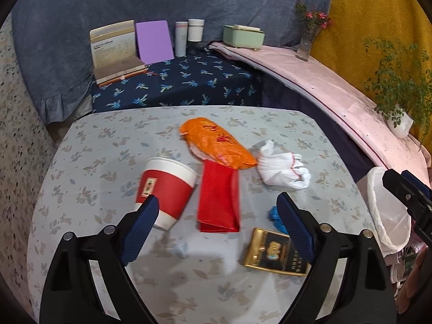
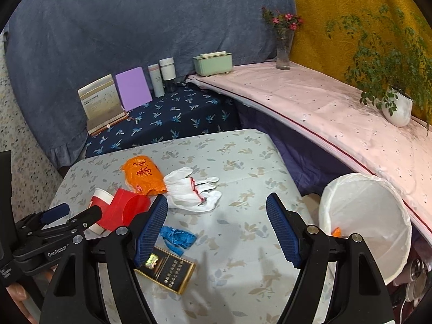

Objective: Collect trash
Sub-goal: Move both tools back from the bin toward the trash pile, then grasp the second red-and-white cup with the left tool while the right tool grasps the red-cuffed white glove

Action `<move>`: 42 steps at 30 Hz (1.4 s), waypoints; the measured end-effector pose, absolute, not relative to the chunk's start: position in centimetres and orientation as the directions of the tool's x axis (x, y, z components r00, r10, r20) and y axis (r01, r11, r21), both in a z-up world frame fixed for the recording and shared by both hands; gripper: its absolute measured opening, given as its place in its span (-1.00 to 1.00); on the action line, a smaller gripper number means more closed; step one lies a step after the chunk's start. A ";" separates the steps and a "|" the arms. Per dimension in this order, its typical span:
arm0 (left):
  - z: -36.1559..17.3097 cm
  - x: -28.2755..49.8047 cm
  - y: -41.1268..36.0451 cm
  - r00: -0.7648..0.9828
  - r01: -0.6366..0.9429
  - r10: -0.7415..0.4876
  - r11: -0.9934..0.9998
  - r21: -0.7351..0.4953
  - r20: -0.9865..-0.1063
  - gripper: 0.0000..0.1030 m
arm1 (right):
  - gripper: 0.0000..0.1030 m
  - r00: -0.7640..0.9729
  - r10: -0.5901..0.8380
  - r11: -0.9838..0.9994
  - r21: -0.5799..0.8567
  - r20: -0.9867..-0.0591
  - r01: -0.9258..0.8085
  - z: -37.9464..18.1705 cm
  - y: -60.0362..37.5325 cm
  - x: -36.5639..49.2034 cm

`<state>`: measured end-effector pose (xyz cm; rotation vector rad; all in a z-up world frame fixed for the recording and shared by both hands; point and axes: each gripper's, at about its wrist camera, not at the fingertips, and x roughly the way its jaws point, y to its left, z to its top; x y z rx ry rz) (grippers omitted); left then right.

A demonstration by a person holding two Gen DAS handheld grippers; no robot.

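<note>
Left gripper (image 1: 217,213) of black plastic arms, blue ribbed pads, round silver screws, right gripper (image 2: 217,224) alike, white "GenRobot" lettering on the left's side

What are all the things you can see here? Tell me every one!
paper cup: 1, red and white, lying on table, left
red bag: 1, beside cup
orange plastic bag: 1, table middle
gloves: white pile, right of orange bag
blue scrap: 1, near front
cigarette box: 1, black and gold, front
table: 1, leaf-print cloth
bin: 1, white liner, right of table
tissue box: 1, green, back
flower vase: 1, glass, pink shelf
potted plant: 1, white pot
left gripper: open
right gripper: open
</note>
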<state>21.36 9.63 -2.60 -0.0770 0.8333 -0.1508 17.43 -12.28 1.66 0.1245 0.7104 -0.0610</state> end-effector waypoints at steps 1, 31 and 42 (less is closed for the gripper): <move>-2.8 21.5 10.1 0.661 0.095 -0.157 0.987 -0.126 -0.733 0.65 | 0.40 0.754 -0.010 0.991 0.092 -0.656 0.093 1.5 -11.9 17.8; -11.1 28.7 14.9 0.520 0.066 -0.144 0.989 -0.129 -0.842 0.73 | 0.40 0.617 0.024 0.996 0.074 -0.786 0.056 -8.5 -7.3 31.1; -10.8 28.6 14.8 0.522 0.074 -0.184 0.982 -0.171 -0.833 0.44 | -0.07 0.576 0.040 0.995 0.088 -0.817 0.056 -11.2 -7.3 32.0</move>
